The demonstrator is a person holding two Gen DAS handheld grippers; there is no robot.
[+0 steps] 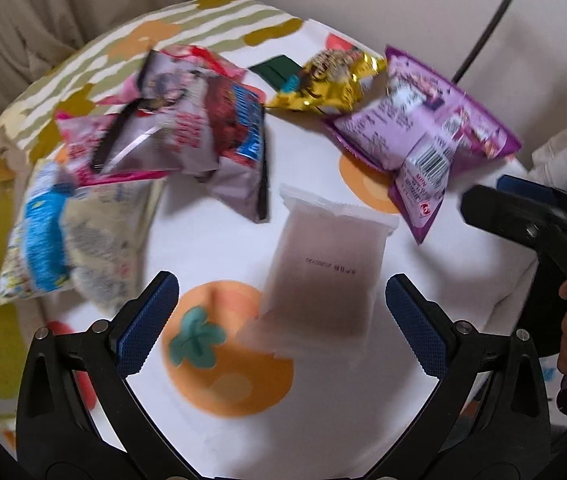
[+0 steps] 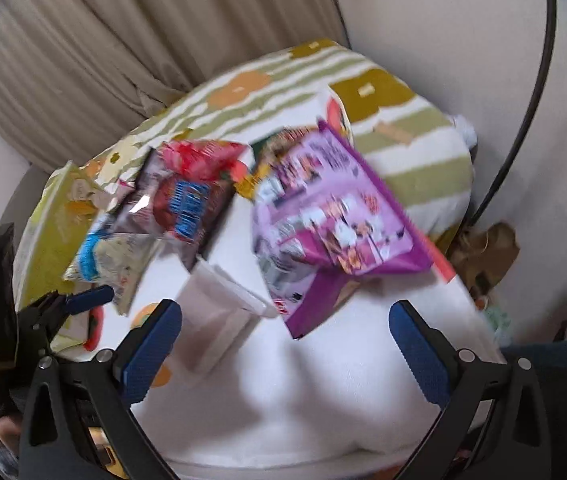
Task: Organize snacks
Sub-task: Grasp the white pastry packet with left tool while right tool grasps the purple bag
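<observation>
Several snack bags lie on a cloth-covered surface [image 1: 219,240]. A pale translucent packet [image 1: 323,272] lies flat just ahead of my open, empty left gripper [image 1: 279,292]. A purple bag [image 1: 423,132] sits to the right, a gold bag [image 1: 327,80] behind it. A dark bag with blue lettering [image 1: 211,132] and a blue-and-white bag [image 1: 63,236] lie left. My right gripper [image 2: 283,320] is open and empty, facing the purple bag [image 2: 335,216] and the pale packet [image 2: 215,320]. The left gripper also shows in the right wrist view [image 2: 83,300].
A yellow-green box [image 2: 43,240] stands at the left edge. A striped cushion [image 2: 403,128] and a beige curtain [image 2: 123,40] lie behind. A black cable [image 2: 539,80] runs along the wall on the right. The right gripper shows at the right of the left wrist view [image 1: 523,220].
</observation>
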